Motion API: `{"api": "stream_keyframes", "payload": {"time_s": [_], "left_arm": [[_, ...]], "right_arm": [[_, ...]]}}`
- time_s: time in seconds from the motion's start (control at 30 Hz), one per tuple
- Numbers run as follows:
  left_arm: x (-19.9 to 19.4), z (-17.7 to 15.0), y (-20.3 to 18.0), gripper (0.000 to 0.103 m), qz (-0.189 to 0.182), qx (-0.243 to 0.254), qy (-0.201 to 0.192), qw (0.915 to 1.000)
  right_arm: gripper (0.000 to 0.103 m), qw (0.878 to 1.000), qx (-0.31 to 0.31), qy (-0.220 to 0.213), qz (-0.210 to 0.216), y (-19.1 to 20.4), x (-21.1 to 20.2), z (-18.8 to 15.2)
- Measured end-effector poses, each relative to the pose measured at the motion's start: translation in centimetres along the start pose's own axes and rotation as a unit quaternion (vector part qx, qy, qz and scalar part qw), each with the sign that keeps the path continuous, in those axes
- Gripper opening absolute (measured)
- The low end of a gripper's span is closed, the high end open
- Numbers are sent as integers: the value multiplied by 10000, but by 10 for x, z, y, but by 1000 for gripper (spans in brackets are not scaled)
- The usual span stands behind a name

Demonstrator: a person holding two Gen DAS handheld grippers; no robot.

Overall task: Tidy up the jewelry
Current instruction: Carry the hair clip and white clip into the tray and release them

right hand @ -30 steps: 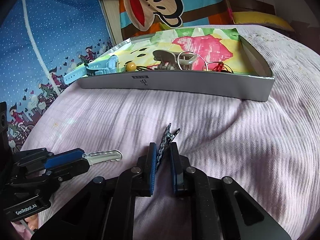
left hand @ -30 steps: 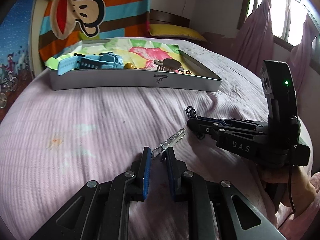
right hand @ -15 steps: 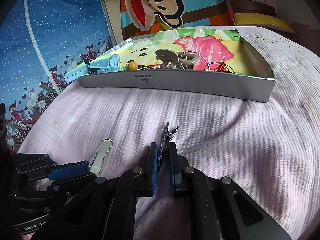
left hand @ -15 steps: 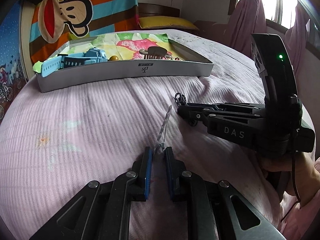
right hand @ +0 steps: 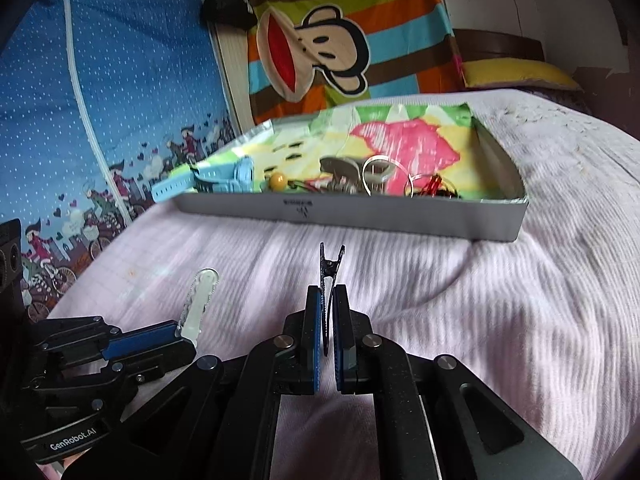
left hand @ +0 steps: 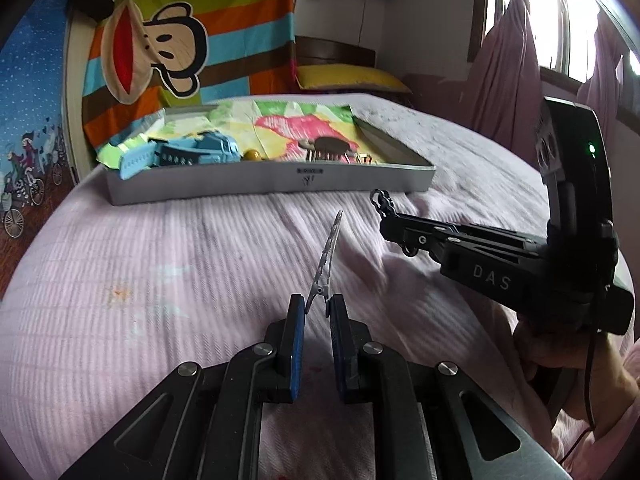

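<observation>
Two hair clips are up, left gripper (left hand: 316, 312) pinching the silver clip (left hand: 329, 254), right gripper (right hand: 327, 312) clamping the black clip (right hand: 328, 276), and either thin hold could slip before the box (right hand: 360, 216).

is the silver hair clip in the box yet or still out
Out. The silver hair clip is pinched in the left gripper above the pink bedspread, short of the grey box.

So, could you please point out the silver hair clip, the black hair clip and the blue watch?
silver hair clip (left hand: 330, 245): left wrist view, mid-blade.
black hair clip (right hand: 328, 270): right wrist view, hinge.
blue watch (left hand: 208, 148): left wrist view, case.
</observation>
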State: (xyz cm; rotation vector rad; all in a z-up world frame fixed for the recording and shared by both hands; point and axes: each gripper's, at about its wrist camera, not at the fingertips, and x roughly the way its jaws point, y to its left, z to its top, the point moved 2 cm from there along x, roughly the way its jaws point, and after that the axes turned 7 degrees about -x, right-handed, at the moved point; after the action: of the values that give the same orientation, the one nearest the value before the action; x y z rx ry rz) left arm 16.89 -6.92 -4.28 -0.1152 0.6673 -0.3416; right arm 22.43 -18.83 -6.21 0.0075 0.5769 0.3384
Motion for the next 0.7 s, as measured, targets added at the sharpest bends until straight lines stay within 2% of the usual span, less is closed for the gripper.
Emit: {"api": "stream_keyframes", "payload": {"time_s": [0.27, 0.43, 0.53, 0.7], "left_arm": [[-7, 26, 4, 12, -174, -240, -294, 9991], [4, 64, 2, 12, -120, -322, -529, 9980], [18, 84, 2, 12, -87, -407, -525, 9977], [55, 108, 8, 12, 118, -638, -243, 9976]], "right_arm": [[5, 9981, 125, -605, -35, -6, -17, 22], [5, 9957, 19, -894, -253, -11, -18, 46], [5, 9939, -7, -1003, -454, -21, -13, 61], [5, 9942, 99, -901, -581, -35, 5, 71]]}}
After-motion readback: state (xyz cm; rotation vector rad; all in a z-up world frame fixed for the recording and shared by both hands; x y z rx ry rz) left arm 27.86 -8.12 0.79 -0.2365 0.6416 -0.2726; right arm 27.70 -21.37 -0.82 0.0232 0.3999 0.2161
